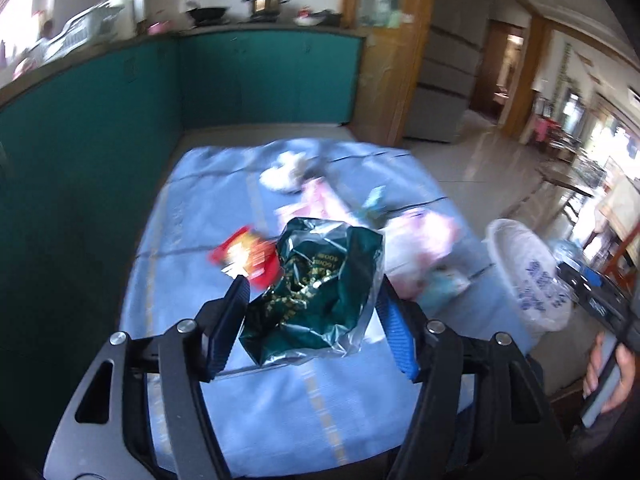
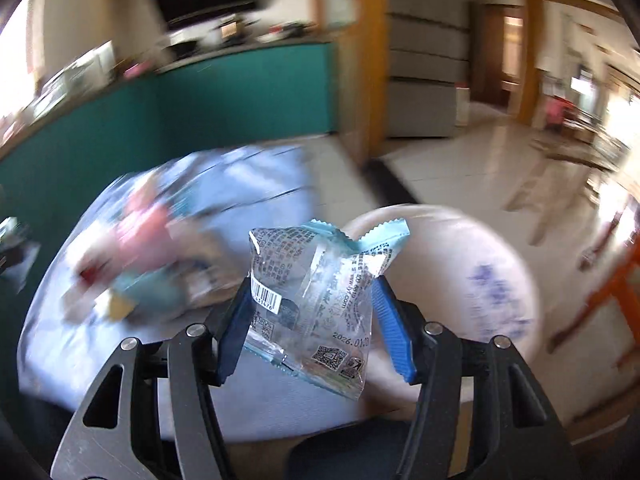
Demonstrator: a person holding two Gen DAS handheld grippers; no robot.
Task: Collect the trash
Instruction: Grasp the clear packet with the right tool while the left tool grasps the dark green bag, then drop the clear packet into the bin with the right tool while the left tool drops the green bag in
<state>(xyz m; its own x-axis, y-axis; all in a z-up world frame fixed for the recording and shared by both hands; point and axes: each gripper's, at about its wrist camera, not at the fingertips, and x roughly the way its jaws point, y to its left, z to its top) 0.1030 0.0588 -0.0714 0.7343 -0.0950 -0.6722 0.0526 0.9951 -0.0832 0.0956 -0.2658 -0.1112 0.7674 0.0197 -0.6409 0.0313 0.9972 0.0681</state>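
Here the left gripper (image 1: 312, 300) had its jaws closed on a dark green bag (image 1: 324, 280), lifted above the blue-covered tabletop (image 1: 192, 248). The right gripper (image 2: 310, 296) had its jaws closed on a clear wrapper (image 2: 316, 300), just beside the white trash bin (image 2: 460, 264). A red packet (image 1: 248, 256), pink wrappers (image 1: 424, 240) and white tissue (image 1: 280, 176) lay on the tabletop.
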